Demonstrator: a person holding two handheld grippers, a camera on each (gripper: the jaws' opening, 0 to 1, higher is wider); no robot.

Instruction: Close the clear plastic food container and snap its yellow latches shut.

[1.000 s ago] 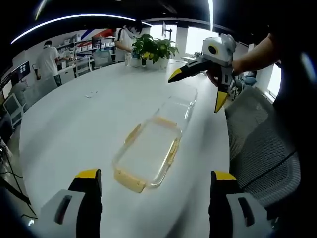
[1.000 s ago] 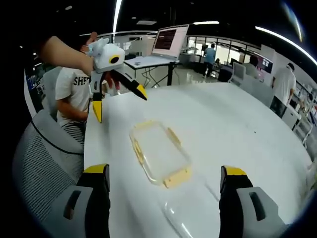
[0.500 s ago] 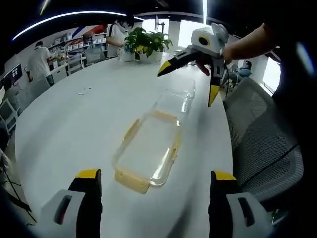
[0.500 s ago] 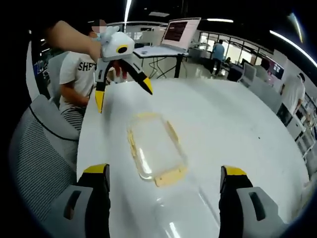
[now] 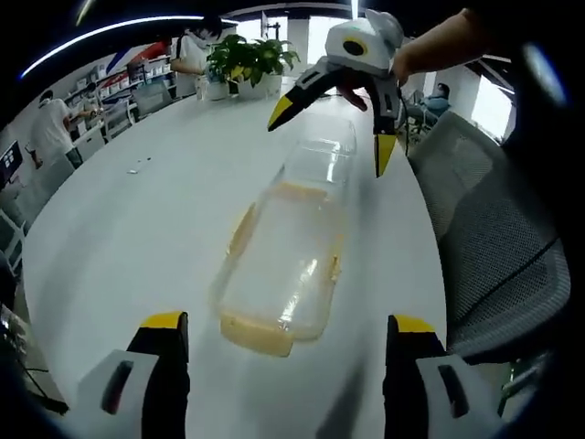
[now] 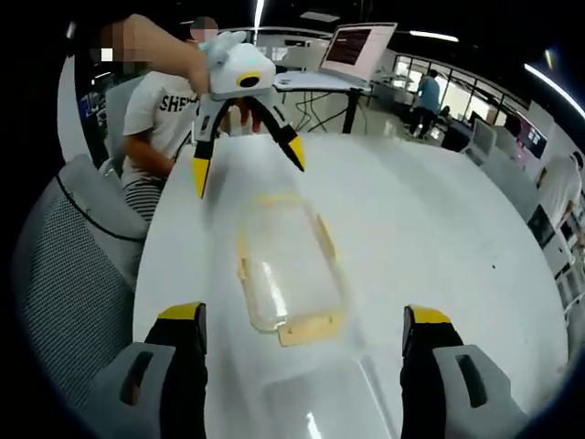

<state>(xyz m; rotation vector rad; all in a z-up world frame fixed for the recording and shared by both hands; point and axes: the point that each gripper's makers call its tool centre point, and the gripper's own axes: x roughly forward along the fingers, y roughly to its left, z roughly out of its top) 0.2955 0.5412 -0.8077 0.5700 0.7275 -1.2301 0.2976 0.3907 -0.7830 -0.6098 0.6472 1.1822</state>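
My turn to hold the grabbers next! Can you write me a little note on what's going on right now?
Left gripper: open, holding nothing, in the air above the lid's far end.
Right gripper: open, holding nothing, above the container.
The lid with yellow latches lies flat on the white table. The clear container sits at the lid's end, open.
Done: nothing yet.
Left: put the lid on, snap all latches shut.

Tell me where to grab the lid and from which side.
Grip the lid by a long edge between its yellow latches, coming from above with jaws across the rim. It lies flat on the white table, so only the thin raised edge offers a bite. The left gripper is open and nearest.
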